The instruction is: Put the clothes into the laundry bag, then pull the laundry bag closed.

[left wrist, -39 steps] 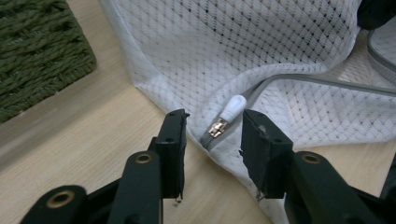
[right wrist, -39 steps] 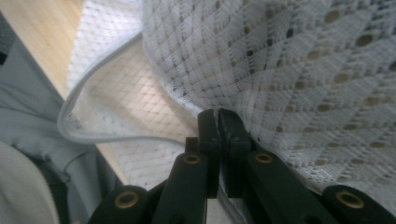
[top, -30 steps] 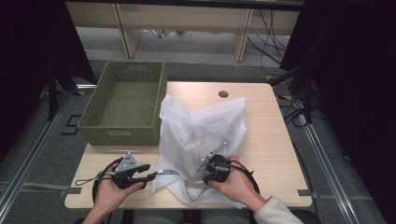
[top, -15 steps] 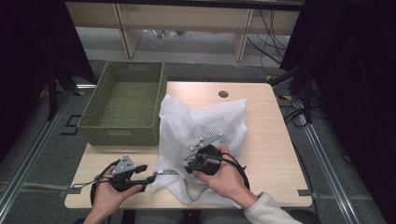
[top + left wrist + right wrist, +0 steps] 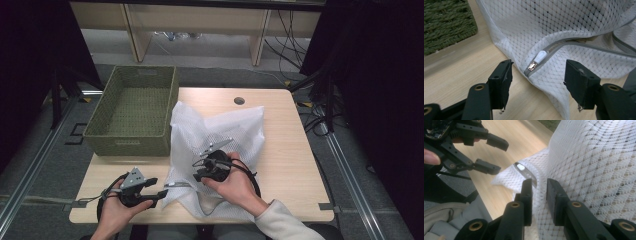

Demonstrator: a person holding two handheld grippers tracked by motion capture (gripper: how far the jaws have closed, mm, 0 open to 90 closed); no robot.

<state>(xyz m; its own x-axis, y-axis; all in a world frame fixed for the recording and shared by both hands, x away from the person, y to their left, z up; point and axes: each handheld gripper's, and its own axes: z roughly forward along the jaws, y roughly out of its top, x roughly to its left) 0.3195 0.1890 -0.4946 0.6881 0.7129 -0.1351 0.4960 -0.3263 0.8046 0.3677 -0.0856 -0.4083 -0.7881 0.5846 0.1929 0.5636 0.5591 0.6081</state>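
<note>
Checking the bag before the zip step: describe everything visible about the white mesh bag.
The mesh bag is white, see-through netting with a diamond weave, soft and crumpled, lying bunched on the wooden table, its far left corner beside the green basket. A grey zipper runs along its near edge, with a white pull tab at the corner. The left gripper stands open around that corner, pads off it. The right gripper hangs over the netting, jaws apart.

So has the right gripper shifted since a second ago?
Yes. The right gripper has moved left over the mesh laundry bag, toward the green basket and the left gripper. Its jaws have just been opening.
</note>
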